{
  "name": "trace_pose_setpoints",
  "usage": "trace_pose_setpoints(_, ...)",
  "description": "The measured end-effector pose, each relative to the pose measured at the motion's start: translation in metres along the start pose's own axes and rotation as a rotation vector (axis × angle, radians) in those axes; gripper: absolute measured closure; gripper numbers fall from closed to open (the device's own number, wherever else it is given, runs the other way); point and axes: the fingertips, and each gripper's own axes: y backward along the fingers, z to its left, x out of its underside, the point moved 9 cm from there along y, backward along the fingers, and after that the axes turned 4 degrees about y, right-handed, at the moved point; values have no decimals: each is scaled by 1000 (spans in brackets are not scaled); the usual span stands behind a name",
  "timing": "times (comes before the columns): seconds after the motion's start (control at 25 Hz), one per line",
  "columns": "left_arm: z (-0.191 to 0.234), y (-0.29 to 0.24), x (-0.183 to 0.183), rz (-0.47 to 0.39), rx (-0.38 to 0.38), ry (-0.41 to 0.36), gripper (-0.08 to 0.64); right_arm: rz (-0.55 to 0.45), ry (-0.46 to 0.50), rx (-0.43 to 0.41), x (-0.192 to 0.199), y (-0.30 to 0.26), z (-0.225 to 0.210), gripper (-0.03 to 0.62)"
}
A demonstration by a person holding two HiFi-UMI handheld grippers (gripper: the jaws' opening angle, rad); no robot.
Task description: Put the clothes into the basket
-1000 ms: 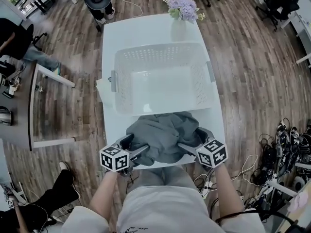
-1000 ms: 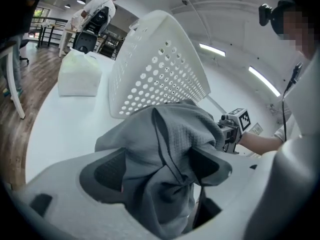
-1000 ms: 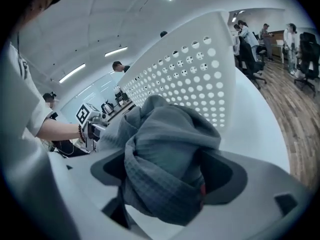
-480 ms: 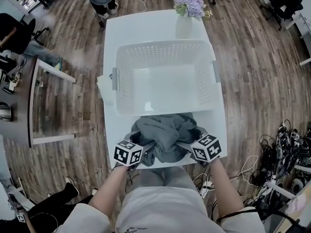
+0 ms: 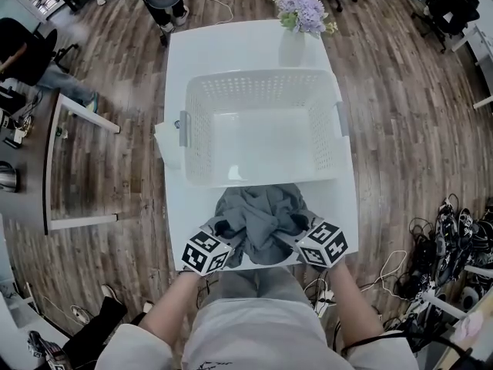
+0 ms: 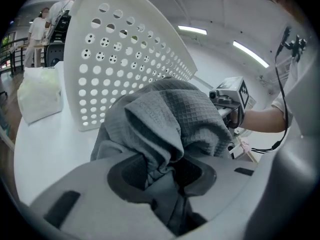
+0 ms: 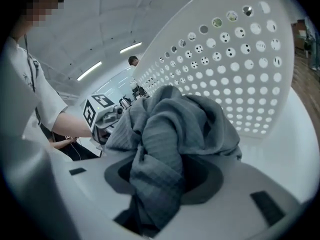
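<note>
A crumpled grey garment (image 5: 258,218) lies bunched on the white table's near edge, right in front of the white perforated basket (image 5: 260,83). My left gripper (image 5: 225,237) is at its left side, my right gripper (image 5: 291,235) at its right. Both pairs of jaws are closing with cloth between them. In the left gripper view a grey fold (image 6: 160,134) is pinched between the pads. In the right gripper view a thick fold (image 7: 157,164) fills the gap between the pads. The basket holds nothing.
A vase of purple flowers (image 5: 299,15) stands at the table's far end behind the basket. A pale bag (image 5: 165,141) sits by the basket's left handle. Chairs, a side desk (image 5: 77,168) and floor cables (image 5: 454,237) surround the table (image 5: 231,37).
Both grippers have moved inward and closed on the garment's sides. The cloth, spread wider a second ago, is bunched into a tighter heap between them.
</note>
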Motion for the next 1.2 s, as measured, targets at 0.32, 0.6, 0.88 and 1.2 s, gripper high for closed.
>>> trace_pose_setpoints(0.32,-32,26,-21,-7,46,-29,430,-76,-14,-42,-12,36,23,400)
trace_pose_setpoints(0.6,-68,65,-59,-11,46,-71,428,-163,-18,-53,-42,79,51,400)
trace_pose_setpoints(0.88,-96,106,-114,-51,39,-169,428,-247,24,-39,-91,121,71,400)
trace_pose_setpoints(1.2,-125,145,-185,-169,1,-301,428,-351,167,30,-159,171,87,400)
